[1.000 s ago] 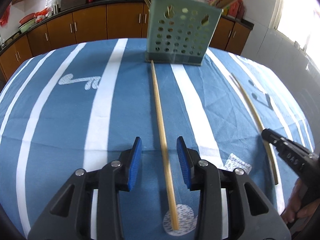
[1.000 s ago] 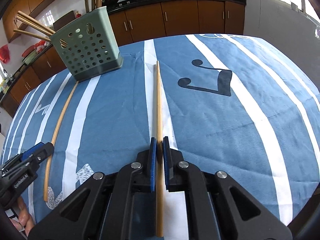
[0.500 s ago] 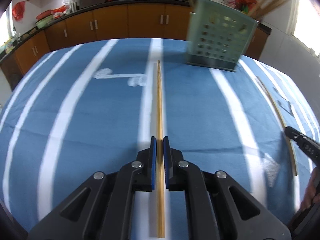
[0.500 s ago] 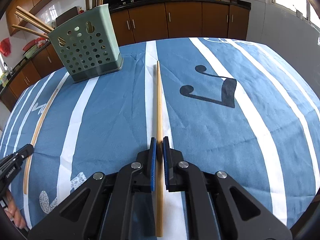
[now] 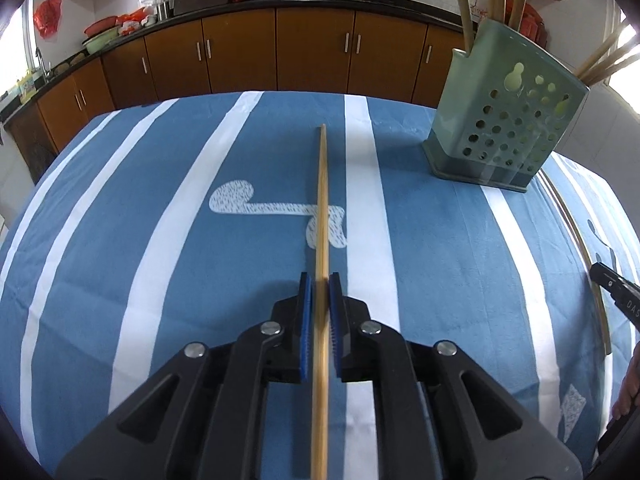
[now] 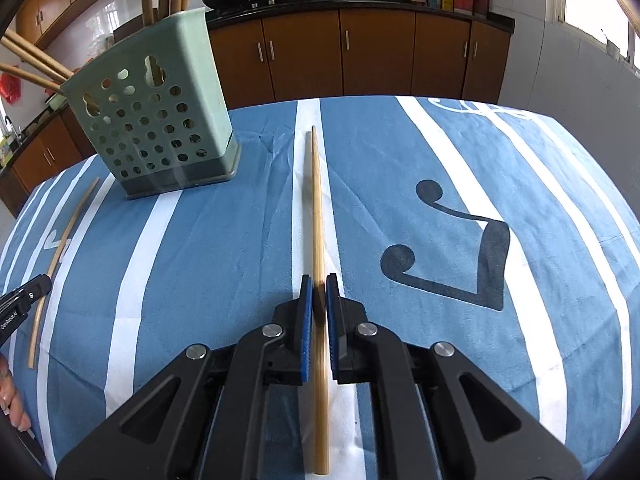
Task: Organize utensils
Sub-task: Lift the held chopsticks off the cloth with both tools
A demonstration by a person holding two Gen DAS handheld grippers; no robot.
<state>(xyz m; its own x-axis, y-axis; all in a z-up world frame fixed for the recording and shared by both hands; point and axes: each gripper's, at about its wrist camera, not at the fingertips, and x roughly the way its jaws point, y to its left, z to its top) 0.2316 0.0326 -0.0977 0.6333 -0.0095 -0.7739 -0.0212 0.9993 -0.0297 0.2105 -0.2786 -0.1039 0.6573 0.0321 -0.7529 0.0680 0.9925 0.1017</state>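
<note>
Change vs a sec ago: left gripper (image 5: pixel 320 292) was spread astride left chopstick (image 5: pixel 322 208) lying on the tablecloth (image 5: pixel 120 240). Now clamped on it, pads either side of the shaft. Jaws easing open a touch this instant, stick still between pads, looks pinched. Holder (image 5: pixel 500 120) was dead ahead in left view, now off to the right, while the stick stays centred in the jaws, so prob carried, not left lying.

Right gripper (image 6: pixel 319 292): no change in grip, pressed together on right chopstick (image 6: pixel 316 208). Holder bigger in right view, upper left.

Meaning: both pickups done, one stick per gripper. Next phase likely carry + drop into holder, which already has several sticks in it.

Orientation, left stick: long axis along gripper's fwd line, thin tip pointing away toward the cabinets, butt end running back under the gripper body. Tip aims left of holder. Gripped nearer the butt, most of the length out front.

Right stick: same layout, tip fwd, aims right of holder, butt visible at frame bottom.

Both low-angled over cloth, can't tell if tips touch it. Will prob need tilting toward vertical before insertion.
</note>
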